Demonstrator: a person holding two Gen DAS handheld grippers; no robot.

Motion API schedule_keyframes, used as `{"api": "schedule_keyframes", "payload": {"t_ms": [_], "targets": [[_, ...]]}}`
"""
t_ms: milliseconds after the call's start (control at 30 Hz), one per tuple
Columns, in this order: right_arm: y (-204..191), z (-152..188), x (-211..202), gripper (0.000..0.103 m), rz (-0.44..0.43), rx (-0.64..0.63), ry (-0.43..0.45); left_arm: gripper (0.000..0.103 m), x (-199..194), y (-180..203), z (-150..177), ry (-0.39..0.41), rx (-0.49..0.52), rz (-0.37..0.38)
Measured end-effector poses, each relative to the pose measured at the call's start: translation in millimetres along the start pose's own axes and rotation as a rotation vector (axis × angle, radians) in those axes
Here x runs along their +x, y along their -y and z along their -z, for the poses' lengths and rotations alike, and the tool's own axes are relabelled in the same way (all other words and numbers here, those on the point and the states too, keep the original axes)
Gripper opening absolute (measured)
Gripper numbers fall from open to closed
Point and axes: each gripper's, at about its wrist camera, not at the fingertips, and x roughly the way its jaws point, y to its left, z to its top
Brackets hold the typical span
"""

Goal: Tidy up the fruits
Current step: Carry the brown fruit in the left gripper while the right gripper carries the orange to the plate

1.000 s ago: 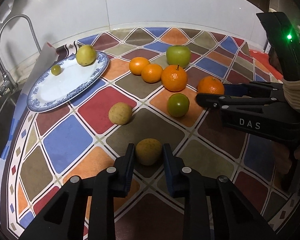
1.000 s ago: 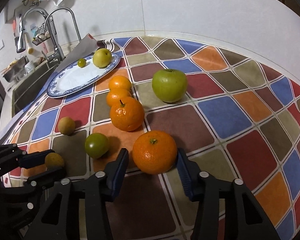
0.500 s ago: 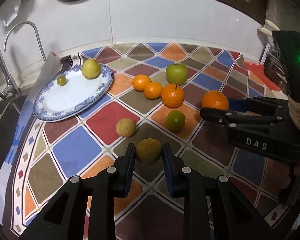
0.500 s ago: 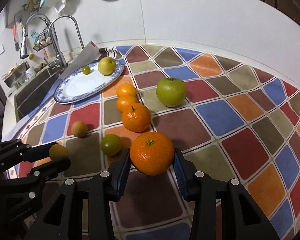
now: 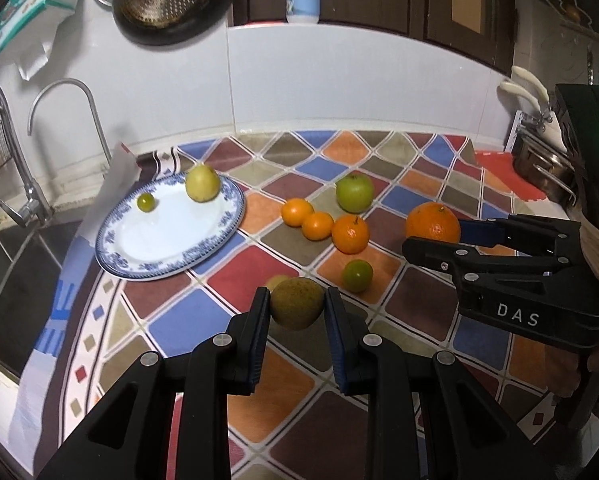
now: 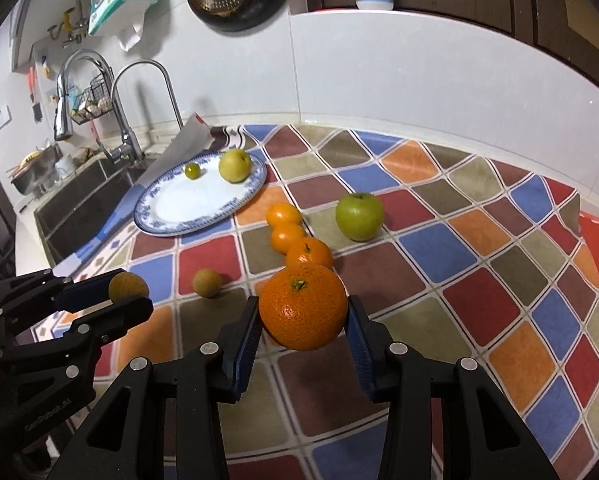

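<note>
L hand-held gripper (image 5: pixel 297 308) pinches brown fruit (image 5: pixel 296 303); R hand-held gripper (image 6: pixel 302 320) pinches orange (image 6: pixel 302 306), stem up.

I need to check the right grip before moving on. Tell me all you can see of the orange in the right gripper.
The orange is round, bright, with dimpled peel and a small green stem end facing up toward the camera. It sits clamped between the two blue pads of the right gripper, one on each side, lifted clear of the checked tablecloth. Nothing else touches it. No damage shows.
</note>
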Motion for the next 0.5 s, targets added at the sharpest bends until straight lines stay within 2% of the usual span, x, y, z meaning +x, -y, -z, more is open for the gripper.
{"api": "schedule_keyframes", "payload": {"t_ms": [500], "targets": [[-49.5, -30.8, -13.3, 0.043, -0.015, 0.004, 0.091, 0.028, -30.9, -49.7, -16.8, 0.102, 0.008, -0.025]]}}
